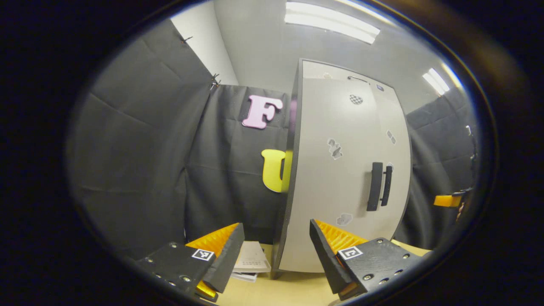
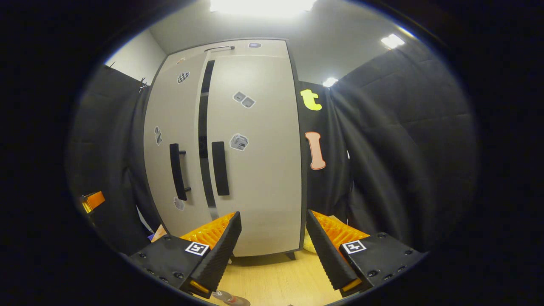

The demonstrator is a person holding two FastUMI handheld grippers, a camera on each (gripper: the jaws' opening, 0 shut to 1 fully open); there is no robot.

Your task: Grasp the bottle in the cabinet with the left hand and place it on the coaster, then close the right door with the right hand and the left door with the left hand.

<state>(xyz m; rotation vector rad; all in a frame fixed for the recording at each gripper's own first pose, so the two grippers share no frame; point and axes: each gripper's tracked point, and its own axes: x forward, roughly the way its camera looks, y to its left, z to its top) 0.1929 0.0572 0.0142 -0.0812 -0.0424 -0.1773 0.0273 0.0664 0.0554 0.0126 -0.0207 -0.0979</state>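
The pale cabinet [image 2: 255, 170] stands on a wooden table [image 2: 272, 280]. Its right door [image 2: 259, 148] lies flat with a dark handle [image 2: 220, 168]. The left door [image 2: 170, 127], with its handle [image 2: 178, 170], leaves a narrow dark gap [image 2: 205, 119] between the two doors. My right gripper [image 2: 272, 246] is open in front of the right door's lower part, touching nothing. My left gripper [image 1: 276, 255] is open near the cabinet's [image 1: 348, 170] left front corner, also apart from it. A small clear object with a reddish part [image 2: 228, 299] shows at the bottom edge; I cannot tell whether it is the bottle.
Papers [image 1: 253, 259] lie on the table [image 1: 276, 293] beside the cabinet's left side. A yellowish thing [image 2: 307, 245] sits by the cabinet's right foot. Black cloth walls close in on both sides. The other gripper shows at far right [image 1: 448, 199] and the left one at far left [image 2: 92, 200].
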